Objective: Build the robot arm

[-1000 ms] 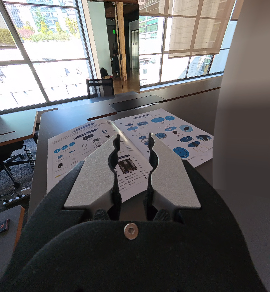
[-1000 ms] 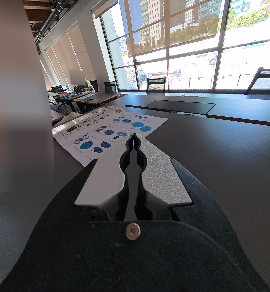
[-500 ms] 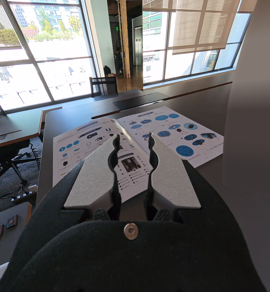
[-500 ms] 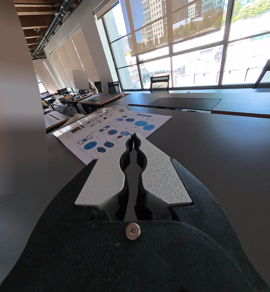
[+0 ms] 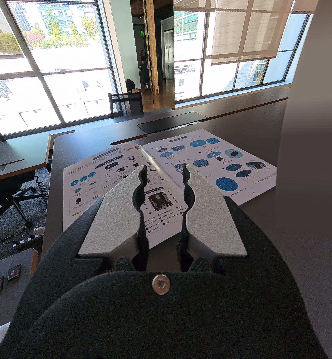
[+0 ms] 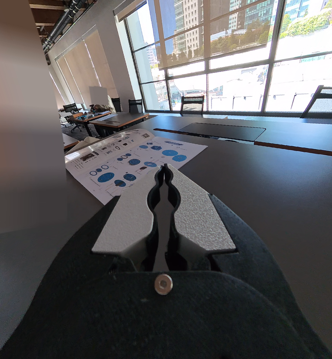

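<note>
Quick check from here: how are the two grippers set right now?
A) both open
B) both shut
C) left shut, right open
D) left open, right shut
D: the left gripper shows a clear gap between its fingers, with the open booklet visible through it, while the right gripper has its tips together and holds nothing.

Booklet (image 5: 209, 161) lower middle hidden behind jaws; far desk items (image 6: 83, 114) too small (indistinct).

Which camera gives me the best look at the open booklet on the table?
The left wrist view: the open booklet shows both pages from above. The right wrist view catches it low, at a slant, partly hidden.
</note>
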### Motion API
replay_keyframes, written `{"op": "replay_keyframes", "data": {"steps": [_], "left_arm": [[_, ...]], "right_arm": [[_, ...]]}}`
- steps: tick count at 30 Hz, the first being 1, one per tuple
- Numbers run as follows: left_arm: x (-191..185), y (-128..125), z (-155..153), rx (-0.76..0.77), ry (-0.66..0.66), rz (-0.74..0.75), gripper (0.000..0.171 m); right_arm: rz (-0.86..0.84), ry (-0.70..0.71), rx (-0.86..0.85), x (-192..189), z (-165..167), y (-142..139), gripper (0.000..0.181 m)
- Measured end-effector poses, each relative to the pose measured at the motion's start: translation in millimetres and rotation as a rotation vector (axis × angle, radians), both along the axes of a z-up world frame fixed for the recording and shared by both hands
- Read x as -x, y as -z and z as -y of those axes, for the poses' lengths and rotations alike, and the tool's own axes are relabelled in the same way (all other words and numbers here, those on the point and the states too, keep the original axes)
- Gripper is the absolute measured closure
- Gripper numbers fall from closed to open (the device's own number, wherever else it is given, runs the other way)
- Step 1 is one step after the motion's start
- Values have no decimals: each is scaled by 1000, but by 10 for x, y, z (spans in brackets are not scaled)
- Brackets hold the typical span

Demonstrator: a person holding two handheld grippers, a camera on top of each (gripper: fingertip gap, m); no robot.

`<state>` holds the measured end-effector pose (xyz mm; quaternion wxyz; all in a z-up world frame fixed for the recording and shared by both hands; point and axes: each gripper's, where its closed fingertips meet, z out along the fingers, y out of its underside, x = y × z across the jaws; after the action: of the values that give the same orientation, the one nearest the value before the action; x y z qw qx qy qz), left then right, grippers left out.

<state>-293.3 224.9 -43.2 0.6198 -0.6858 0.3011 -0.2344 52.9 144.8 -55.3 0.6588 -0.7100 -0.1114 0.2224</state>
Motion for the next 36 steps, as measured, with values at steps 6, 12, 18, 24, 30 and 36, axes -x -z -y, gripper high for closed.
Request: {"op": "replay_keyframes", "data": {"steps": [6,12,18,24,30,36], "left_arm": [[0,-5,-1,-2,1,-1,137],[2,5,1,1,3,-3,137],[23,34,-9,14,4,4,137],[-10,53,22,24,23,-3,135],[44,-22,23,0,6,13,135],[70,-8,-8,3,-9,9,135]], "right_arm": [[-12,-5,13,1,-9,18,181],[-13,-3,10,7,-15,12,181],[-43,-29,36,159,-80,75,181],[34,-51,39,337,-107,146,181],[129,-42,25,370,-120,174,181],[163,-26,-1,349,-109,134,181]]}}
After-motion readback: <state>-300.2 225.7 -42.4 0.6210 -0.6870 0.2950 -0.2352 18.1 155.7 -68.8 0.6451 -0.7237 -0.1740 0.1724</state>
